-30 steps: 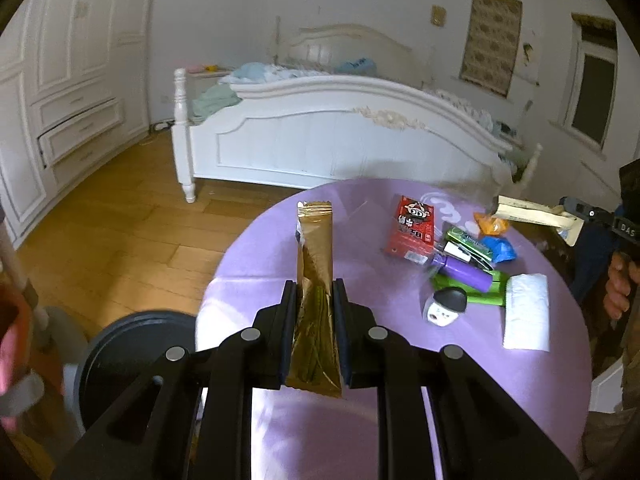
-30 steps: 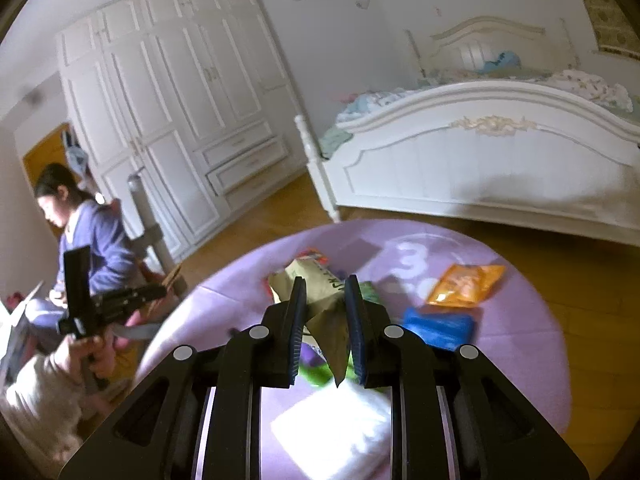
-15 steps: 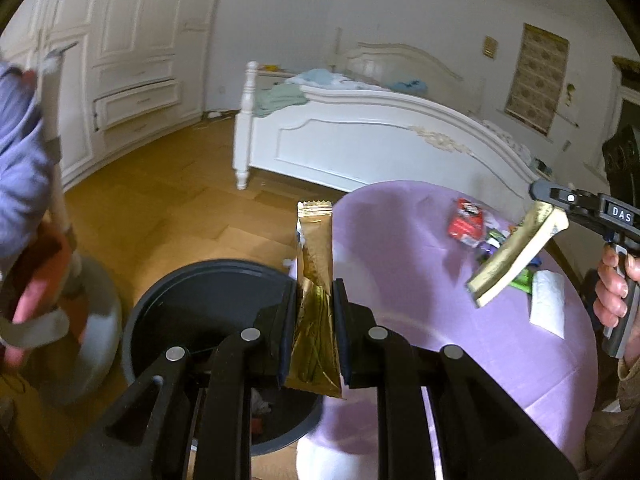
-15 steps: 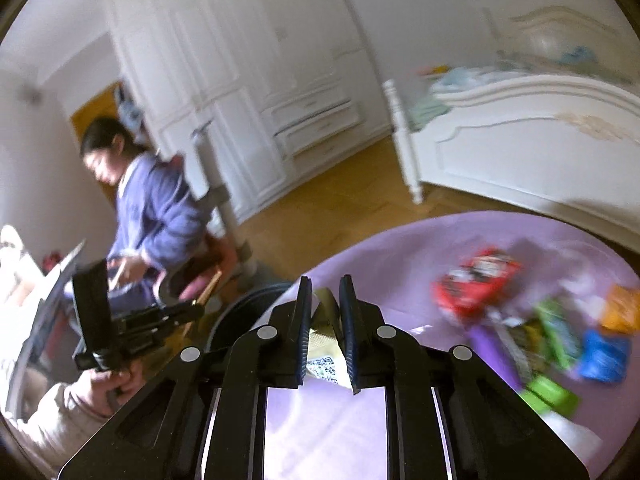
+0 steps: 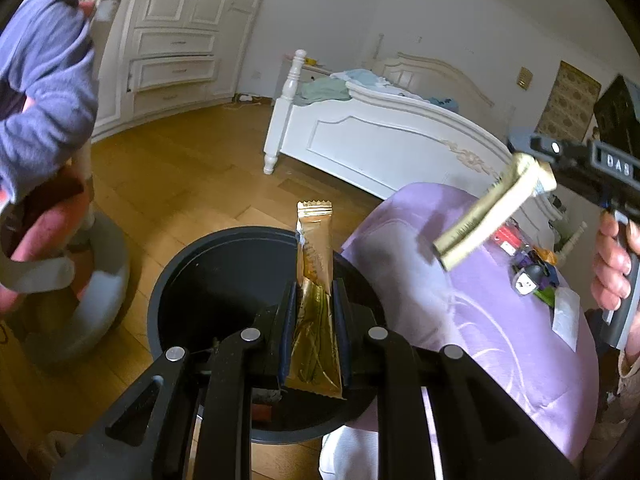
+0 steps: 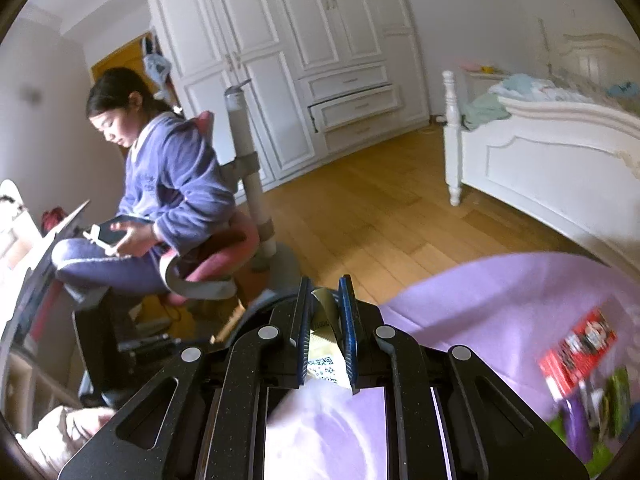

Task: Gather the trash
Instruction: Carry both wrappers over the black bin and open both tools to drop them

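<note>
Your left gripper (image 5: 314, 304) clamps a long gold packet (image 5: 316, 280) by its lower half. The packet stands nearly upright between the pads, its long axis running away from the camera, its crimped top edge pointing up and forward. It hangs directly above the open mouth of a round black bin (image 5: 192, 280) on the wooden floor, just beside the table with the purple cloth (image 5: 480, 320).

Your right gripper (image 6: 325, 320) is closed tight on a pale yellowish wrapper (image 6: 326, 344), its jaws nearly together with only the thin wrapper between them. In the left wrist view that wrapper (image 5: 492, 212) sticks out from the jaws as a long flat strip, slanting down and to the left over the table edge, its free end toward the bin. Your right hand (image 5: 616, 264) grips the handle.

More litter stays on the far side of the cloth: a red packet (image 6: 576, 352), green and purple wrappers and a white tissue (image 5: 566, 318).

A person in a blue sweater (image 6: 172, 184) sits on a pink chair nearby.
</note>
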`<state>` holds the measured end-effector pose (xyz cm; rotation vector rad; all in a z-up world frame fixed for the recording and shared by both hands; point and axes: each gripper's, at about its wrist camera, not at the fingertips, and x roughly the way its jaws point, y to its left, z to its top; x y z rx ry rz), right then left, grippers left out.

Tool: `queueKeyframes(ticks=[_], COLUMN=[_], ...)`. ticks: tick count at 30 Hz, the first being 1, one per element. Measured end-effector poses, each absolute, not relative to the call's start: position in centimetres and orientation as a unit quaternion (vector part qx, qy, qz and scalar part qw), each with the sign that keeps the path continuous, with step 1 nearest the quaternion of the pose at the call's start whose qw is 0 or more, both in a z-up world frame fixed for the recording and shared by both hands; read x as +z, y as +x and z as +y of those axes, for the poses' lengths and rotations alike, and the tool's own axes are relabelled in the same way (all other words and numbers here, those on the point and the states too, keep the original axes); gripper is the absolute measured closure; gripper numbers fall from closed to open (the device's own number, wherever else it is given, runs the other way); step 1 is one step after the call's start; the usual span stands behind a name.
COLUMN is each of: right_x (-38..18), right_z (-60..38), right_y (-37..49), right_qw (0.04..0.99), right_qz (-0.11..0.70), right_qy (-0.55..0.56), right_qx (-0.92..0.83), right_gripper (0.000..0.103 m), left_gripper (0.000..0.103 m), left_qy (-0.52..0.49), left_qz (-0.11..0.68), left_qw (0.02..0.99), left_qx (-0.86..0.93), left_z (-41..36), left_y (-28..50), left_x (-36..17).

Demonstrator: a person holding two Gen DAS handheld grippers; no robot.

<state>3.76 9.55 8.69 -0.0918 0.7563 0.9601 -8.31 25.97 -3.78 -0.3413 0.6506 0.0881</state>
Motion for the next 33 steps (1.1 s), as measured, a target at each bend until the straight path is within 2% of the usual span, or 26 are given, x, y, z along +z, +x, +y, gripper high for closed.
queueKeyframes(ticks=[11, 21, 23, 24, 25, 26, 27, 28, 33], right_x=[3.2, 1.3, 0.9, 0.8, 0.7, 0.7, 0.9, 1.0, 1.4], right_z=[17.7, 20.5, 21.0, 21.1, 21.3, 21.3, 21.0, 20.7, 18.3], right_y=[5.4, 5.2, 5.4, 5.4, 5.5, 5.6, 5.6, 5.5, 5.2], right_qw=[0.785, 0.778, 0.772, 0.770, 0.767, 0.767, 0.770, 0.772, 0.773], right_qz=[0.409, 0.421, 0.433, 0.437, 0.442, 0.445, 0.443, 0.440, 0.440], right_qy=[-0.060, -0.077, -0.082, -0.083, -0.083, -0.078, -0.067, -0.059, -0.034], right_qx=[0.461, 0.460, 0.458, 0.458, 0.457, 0.456, 0.456, 0.455, 0.455], right_gripper=[0.088, 0.088, 0.088, 0.084, 0.076, 0.058, 0.040, 0.035, 0.035], left_gripper=[0.084, 0.083, 0.081, 0.076, 0.062, 0.051, 0.031, 0.021, 0.020], left_qy=[-0.187, -0.190, -0.188, -0.188, -0.187, -0.183, -0.178, -0.174, -0.175], left_qz=[0.327, 0.331, 0.331, 0.333, 0.334, 0.332, 0.324, 0.313, 0.302], left_qw=[0.925, 0.923, 0.923, 0.922, 0.922, 0.923, 0.926, 0.929, 0.934], left_qx=[0.051, 0.053, 0.060, 0.061, 0.065, 0.072, 0.083, 0.088, 0.083], left_z=[27.8, 28.6, 28.5, 28.5, 28.3, 28.2, 28.1, 27.9, 27.5], left_y=[-8.3, -7.9, -7.8, -7.7, -7.6, -7.7, -7.9, -8.2, -8.7], left_x=[-5.6, -6.0, -5.9, -5.9, -5.9, -5.8, -5.6, -5.4, -4.5])
